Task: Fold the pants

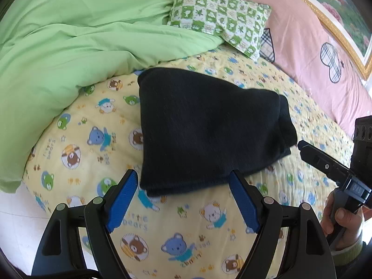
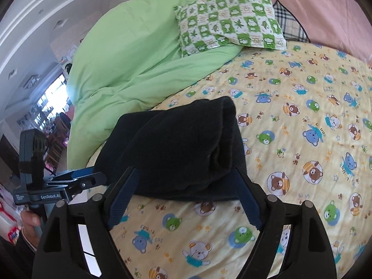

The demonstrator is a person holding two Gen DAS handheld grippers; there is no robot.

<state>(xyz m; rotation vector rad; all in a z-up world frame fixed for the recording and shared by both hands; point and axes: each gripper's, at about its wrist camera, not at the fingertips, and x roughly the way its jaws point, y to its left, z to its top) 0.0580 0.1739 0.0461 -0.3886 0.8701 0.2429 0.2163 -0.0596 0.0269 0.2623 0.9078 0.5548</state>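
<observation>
The black pants (image 1: 209, 127) lie folded into a thick compact stack on the yellow bear-print sheet (image 1: 93, 139). My left gripper (image 1: 183, 176) is open and empty, its blue pads just short of the stack's near edge. The right gripper shows at the right edge of the left wrist view (image 1: 302, 145), beside the stack's right corner. In the right wrist view the pants (image 2: 176, 148) sit just beyond my right gripper (image 2: 186, 174), which is open and holds nothing. The left gripper shows at lower left in that view (image 2: 97, 179).
A green duvet (image 1: 81, 34) is bunched at the left and back. A green-and-white patterned pillow (image 1: 220, 16) lies behind the pants. A pink headboard cover (image 1: 313, 41) runs along the right. The bed edge and white floor (image 1: 14, 220) are at lower left.
</observation>
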